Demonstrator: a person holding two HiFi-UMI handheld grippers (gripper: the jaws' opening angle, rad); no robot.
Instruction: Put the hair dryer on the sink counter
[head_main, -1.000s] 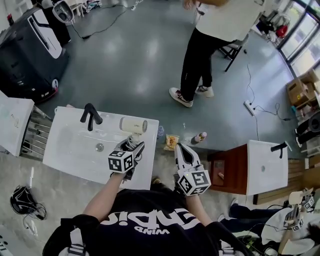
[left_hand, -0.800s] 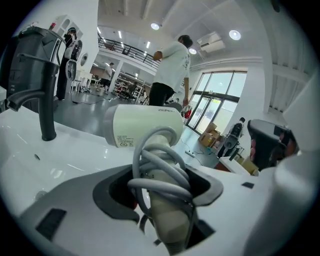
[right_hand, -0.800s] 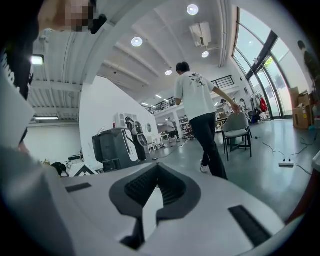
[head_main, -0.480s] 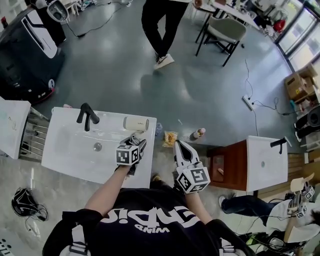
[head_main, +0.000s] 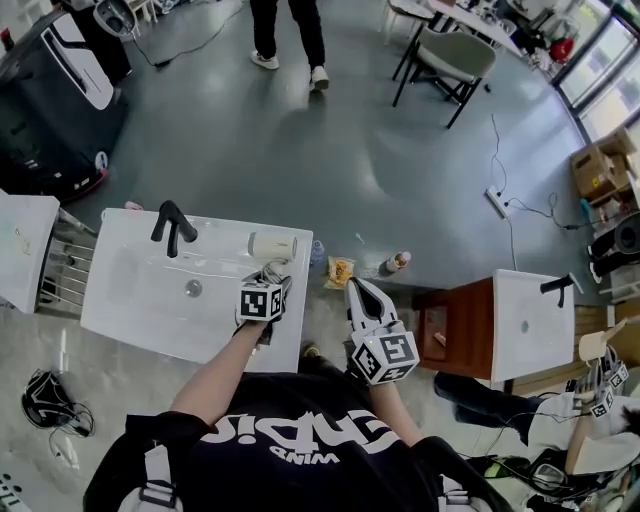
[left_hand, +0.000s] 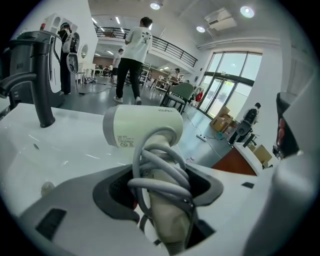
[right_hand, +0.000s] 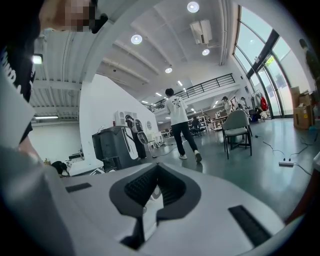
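black shirt (head_main: 300, 445): "WIND", upside down | hair dryer (left_hand: 145, 124) label: illegible

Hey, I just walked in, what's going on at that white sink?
A person has a hand-held gripper in each hand. The left hand-held gripper is clamped on the cord-wrapped handle of a cream hair dryer, holding it at the far right corner of the white sink counter, right of the black faucet. Whether it rests there yet is unclear. The right hand-held gripper is shut and empty, beside the counter.
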